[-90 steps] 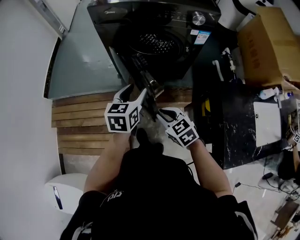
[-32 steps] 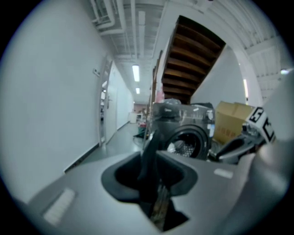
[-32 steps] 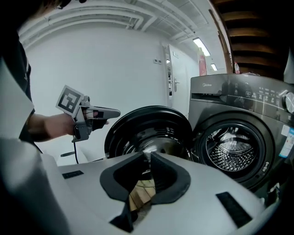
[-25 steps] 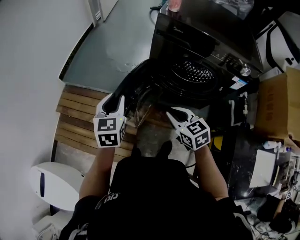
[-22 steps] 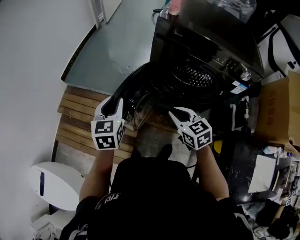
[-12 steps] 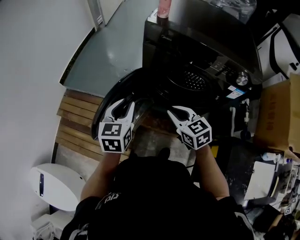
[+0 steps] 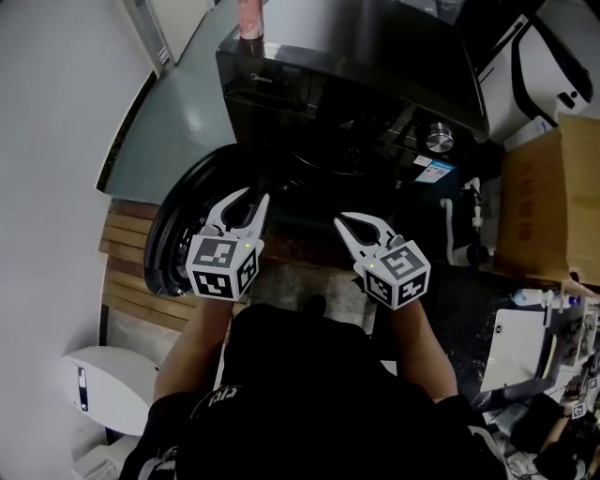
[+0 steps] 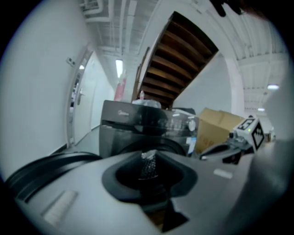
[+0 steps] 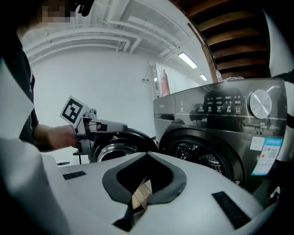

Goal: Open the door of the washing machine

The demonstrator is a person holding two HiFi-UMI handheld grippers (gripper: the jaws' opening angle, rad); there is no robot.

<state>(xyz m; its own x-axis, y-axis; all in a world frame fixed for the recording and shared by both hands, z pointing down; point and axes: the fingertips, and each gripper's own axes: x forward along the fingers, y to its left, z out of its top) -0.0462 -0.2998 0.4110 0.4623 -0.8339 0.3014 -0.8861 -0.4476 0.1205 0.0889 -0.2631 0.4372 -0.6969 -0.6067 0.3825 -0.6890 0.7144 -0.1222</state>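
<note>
The dark front-loading washing machine (image 7: 356, 66) stands ahead, its round door (image 7: 178, 225) swung wide open to the left and the drum opening (image 9: 197, 153) bare. My left gripper (image 7: 248, 199) hovers right of the door and touches nothing. Its jaws are open a little and closing with nothing between them; drum mesh shows through the gap at the left gripper (image 8: 149, 156). My right gripper (image 7: 349, 223) floats in front of the machine's lower front, shut and empty, as the right gripper (image 9: 147, 156) shows. Each gripper view also catches the other gripper.
A cardboard box (image 7: 548, 187) stands right of the machine, with a white hose fitting (image 7: 459, 234) beside it. A pink bottle (image 7: 249, 17) stands on the machine's top. Wooden slats (image 7: 127, 262) cover the floor under the door, and a white bin (image 7: 103, 389) sits at lower left.
The door has swung further out to the left. Both grippers have drawn away from it and now hang free in front of the machine. The right jaws have shut.
</note>
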